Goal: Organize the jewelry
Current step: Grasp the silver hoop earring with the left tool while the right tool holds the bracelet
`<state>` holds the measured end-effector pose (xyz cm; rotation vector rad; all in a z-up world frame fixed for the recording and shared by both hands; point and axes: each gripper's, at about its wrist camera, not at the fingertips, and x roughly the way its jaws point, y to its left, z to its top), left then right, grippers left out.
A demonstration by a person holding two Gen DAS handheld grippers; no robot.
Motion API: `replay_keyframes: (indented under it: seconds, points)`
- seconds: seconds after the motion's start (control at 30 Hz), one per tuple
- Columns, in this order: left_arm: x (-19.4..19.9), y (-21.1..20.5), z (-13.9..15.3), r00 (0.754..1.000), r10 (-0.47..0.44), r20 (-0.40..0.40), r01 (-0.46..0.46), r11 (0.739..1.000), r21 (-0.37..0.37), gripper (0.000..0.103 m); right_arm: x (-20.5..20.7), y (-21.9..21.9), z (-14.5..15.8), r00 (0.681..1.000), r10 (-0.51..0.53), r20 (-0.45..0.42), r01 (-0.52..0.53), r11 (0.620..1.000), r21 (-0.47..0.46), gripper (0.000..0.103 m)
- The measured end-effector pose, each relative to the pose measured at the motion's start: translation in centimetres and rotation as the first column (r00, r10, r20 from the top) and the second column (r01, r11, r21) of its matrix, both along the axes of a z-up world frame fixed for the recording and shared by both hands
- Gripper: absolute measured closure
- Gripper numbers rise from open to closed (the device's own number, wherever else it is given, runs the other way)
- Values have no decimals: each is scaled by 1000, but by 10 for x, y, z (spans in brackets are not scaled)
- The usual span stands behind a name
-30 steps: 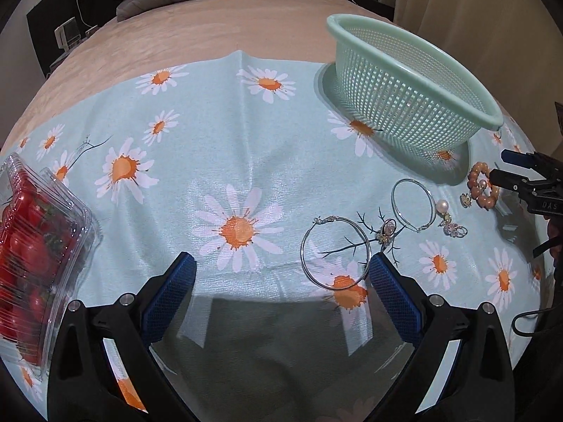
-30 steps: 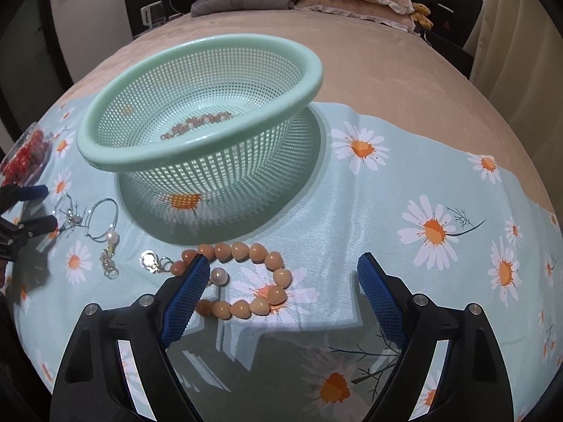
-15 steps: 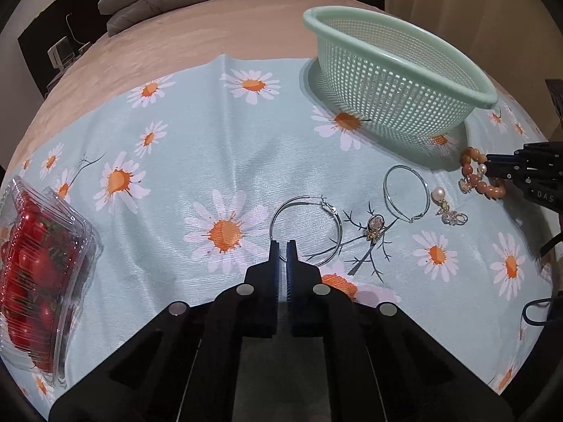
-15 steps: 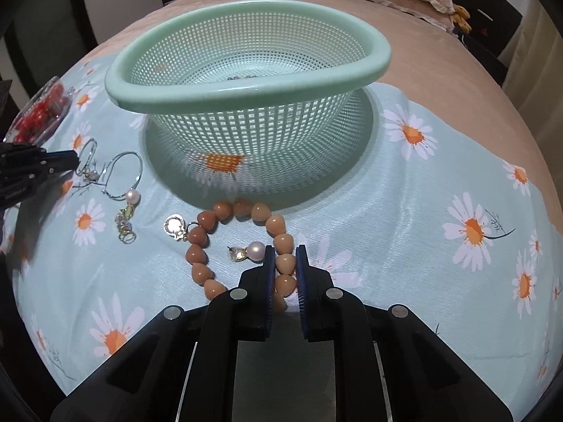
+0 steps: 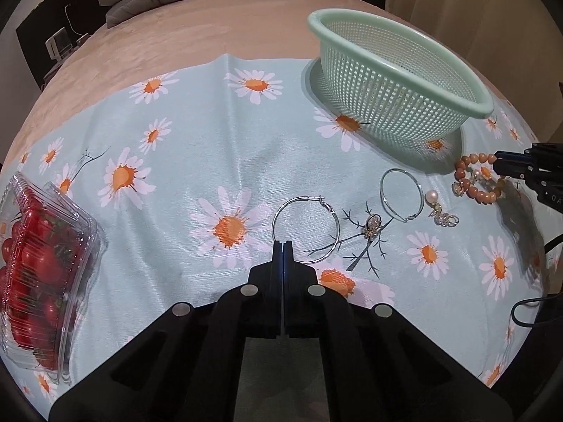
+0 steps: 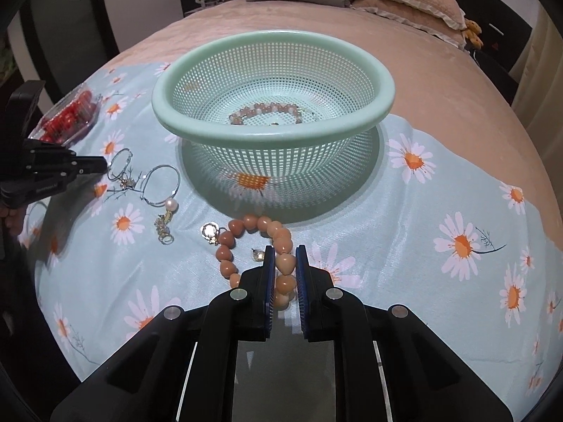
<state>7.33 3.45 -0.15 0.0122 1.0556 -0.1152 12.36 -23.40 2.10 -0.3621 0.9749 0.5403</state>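
Since earlier: both jaws snapped closed | left gripper (image 5: 282, 246) pinched on hoop earring (image 5: 305, 230) rim at its tips | right gripper (image 6: 284, 258) clamped on bead bracelet (image 6: 260, 249), basket (image 6: 274, 133) beyond

Both fisheye views look steeply down along their own fingers from close above the daisy cloth (image 5: 218, 147). The left view has the green basket (image 5: 397, 81) at upper right; the right view faces it centrally. Both share the basket, the hoop earrings (image 6: 160, 184) and the opposite gripper.
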Motion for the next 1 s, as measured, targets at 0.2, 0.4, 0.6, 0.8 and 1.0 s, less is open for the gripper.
replay_keyframes:
  seconds: [0.2, 0.4, 0.6, 0.8, 1.0]
  points:
    - [1, -4, 6, 999, -23, 29, 23, 1000, 3, 51, 0, -2, 2, 1000, 8, -3, -8, 1000, 7, 92]
    - [11, -17, -6, 998, -64, 0, 64, 997, 38, 50, 0, -3, 3, 1000, 6, 0, -6, 1000, 6, 92]
    - [18, -20, -10, 997, -71, -1, 71, 997, 38, 48, -1, -2, 4, 1000, 11, 3, -11, 1000, 6, 92]
    - [21, -26, -7, 996, -88, -10, 88, 995, 54, 58, -4, -2, 11, 1000, 22, 13, -22, 1000, 18, 92]
    - [18, -32, 0, 996, -94, -12, 94, 995, 45, 58, -9, -4, 24, 999, 36, 40, -37, 998, 44, 92]
